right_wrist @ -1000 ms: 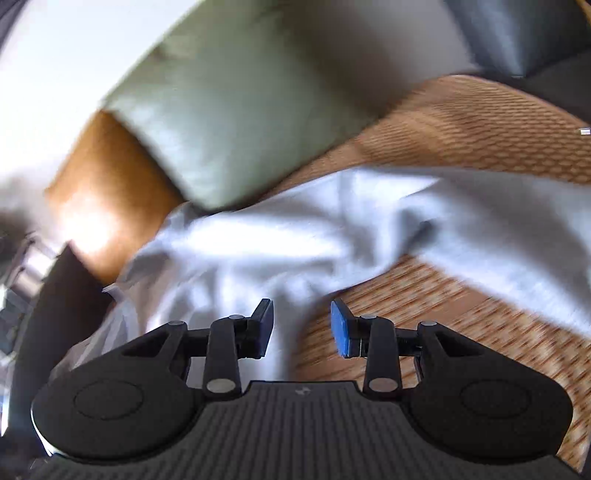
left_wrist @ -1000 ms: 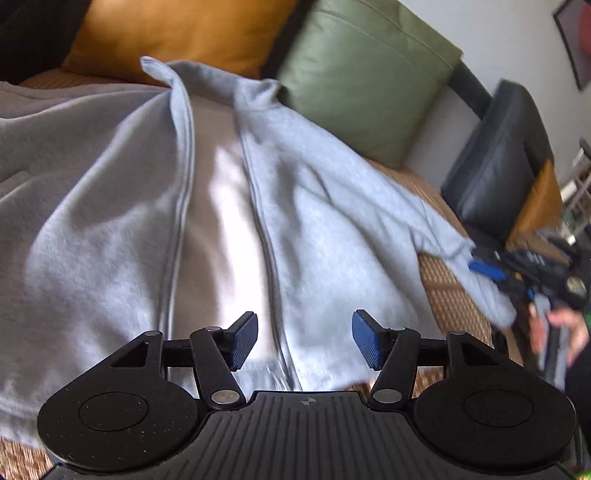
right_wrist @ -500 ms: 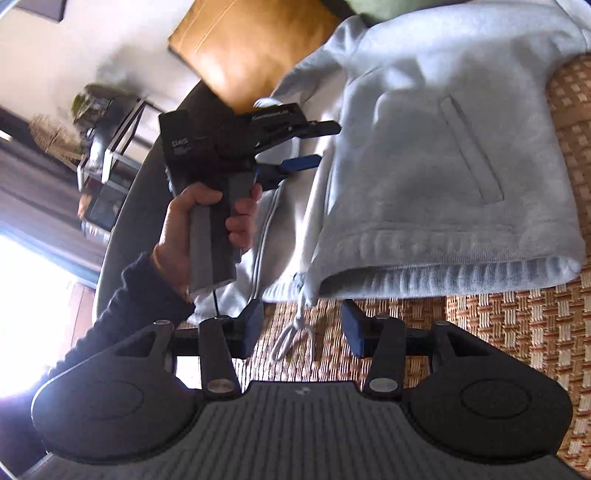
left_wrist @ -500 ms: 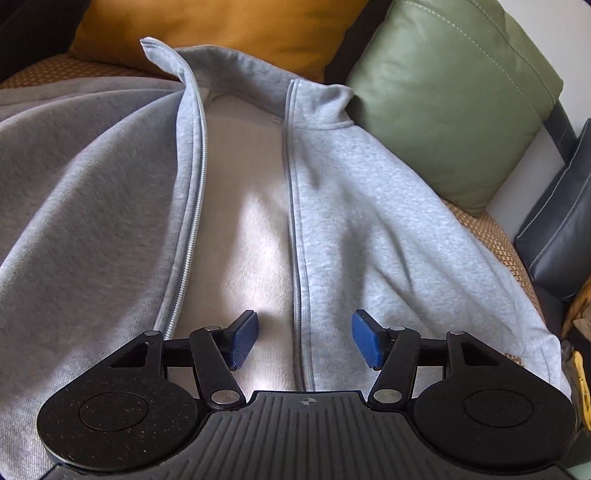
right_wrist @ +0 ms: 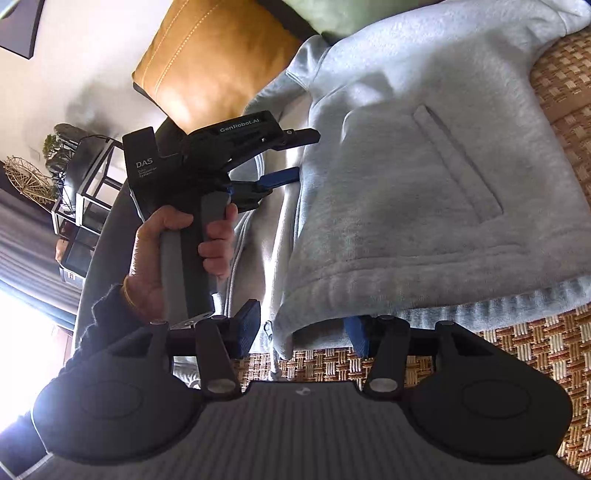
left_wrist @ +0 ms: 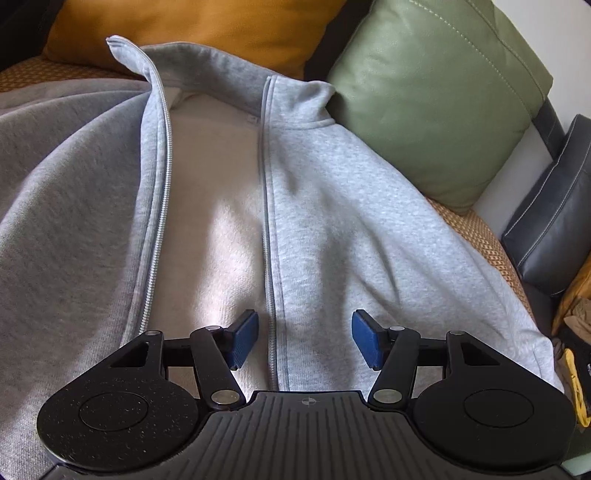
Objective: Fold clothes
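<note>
A grey zip-up sweatshirt lies front up and unzipped on a woven seat, its pale lining showing between the two zipper edges. My left gripper is open just above it, its jaws straddling the right zipper edge. It also shows in the right wrist view, held by a hand. My right gripper is open at the sweatshirt's bottom hem, with the hem corner of the pocket side between its jaws. The pocket slit is in view.
An orange cushion and a green cushion lean at the collar end. A dark leather cushion stands at the right. The woven rattan seat shows below the hem. A shelf with plants stands beyond the sofa.
My left gripper has eased forward over the right zipper edge. My right gripper has swung from the sleeve side down to the bottom hem and closed in on its corner.
</note>
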`<state>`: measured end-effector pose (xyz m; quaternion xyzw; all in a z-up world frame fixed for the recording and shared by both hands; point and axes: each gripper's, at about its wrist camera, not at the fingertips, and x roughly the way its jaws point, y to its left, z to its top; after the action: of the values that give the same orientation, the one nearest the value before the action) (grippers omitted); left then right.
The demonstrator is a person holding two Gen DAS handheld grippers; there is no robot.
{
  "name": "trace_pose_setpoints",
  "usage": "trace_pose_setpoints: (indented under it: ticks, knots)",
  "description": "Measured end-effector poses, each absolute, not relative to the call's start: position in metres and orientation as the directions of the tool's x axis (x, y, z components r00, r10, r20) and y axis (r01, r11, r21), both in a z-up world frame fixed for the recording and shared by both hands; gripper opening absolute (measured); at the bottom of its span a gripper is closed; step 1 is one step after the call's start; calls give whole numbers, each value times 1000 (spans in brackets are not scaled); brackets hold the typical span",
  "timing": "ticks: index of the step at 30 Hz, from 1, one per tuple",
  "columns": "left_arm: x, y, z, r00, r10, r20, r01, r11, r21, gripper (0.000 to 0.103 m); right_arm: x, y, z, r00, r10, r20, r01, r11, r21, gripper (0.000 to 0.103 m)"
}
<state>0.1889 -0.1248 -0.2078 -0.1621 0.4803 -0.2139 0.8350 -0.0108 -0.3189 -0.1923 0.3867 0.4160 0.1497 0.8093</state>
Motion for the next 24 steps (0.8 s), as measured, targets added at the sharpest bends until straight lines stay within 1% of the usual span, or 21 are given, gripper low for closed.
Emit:
trace_pose_setpoints:
  ticks: [1,2,3,4,5,6,10,11,12,14,15,16,18,19,20,22,24]
  knots:
    - [190,-126,-208,448,-509,-735,197,858,-475,66,-10,-319,-194,611,562,-558,81,656,750,56]
    - [190,-127,-208,448,-503,-739,189,861,-472,31,-8,-318,-196,608,567,-556,82,652,754,50]
    - [191,-127,-208,441,-499,-746,177,863,-473,12,-6,-318,-198,603,574,-554,85,645,760,38]
    - [193,-126,-207,434,-505,-746,169,859,-484,12,-5,-318,-201,593,594,-544,85,625,776,20]
    - [193,-125,-203,441,-511,-738,175,856,-487,11,-5,-318,-203,591,616,-521,87,594,800,16]
    - [191,-124,-196,459,-507,-730,192,858,-476,11,-6,-320,-203,599,640,-481,78,551,831,14]
    - [189,-116,-173,525,-485,-700,235,873,-428,11,-11,-337,-211,646,722,-249,49,287,957,13]
    - [191,-116,-173,526,-474,-706,241,879,-411,11,-10,-338,-218,644,733,-222,61,240,969,13]
    - [192,-117,-175,522,-458,-719,246,889,-387,11,-8,-336,-226,624,737,-260,96,258,961,13]
    - [192,-123,-188,493,-409,-768,261,912,-318,14,-4,-328,-241,564,731,-383,170,351,921,15]
    - [193,-126,-195,478,-382,-791,269,921,-282,16,-4,-322,-248,535,723,-437,196,396,897,14]
    - [191,-127,-200,473,-368,-801,280,924,-259,19,-7,-320,-251,531,724,-441,207,394,896,13]
    - [184,-118,-198,494,-386,-779,287,918,-273,24,-15,-322,-243,509,736,-447,192,409,892,23]
    - [181,-114,-193,502,-392,-771,279,917,-284,37,-19,-324,-237,494,741,-455,182,424,887,35]
    - [179,-109,-188,511,-397,-763,272,916,-294,44,-25,-326,-227,487,738,-468,147,459,876,38]
    - [172,-103,-178,520,-411,-748,270,911,-313,41,-39,-330,-202,484,720,-498,50,545,837,36]
    - [159,-115,-174,495,-450,-744,327,889,-320,42,-49,-338,-174,521,716,-466,-49,569,821,33]
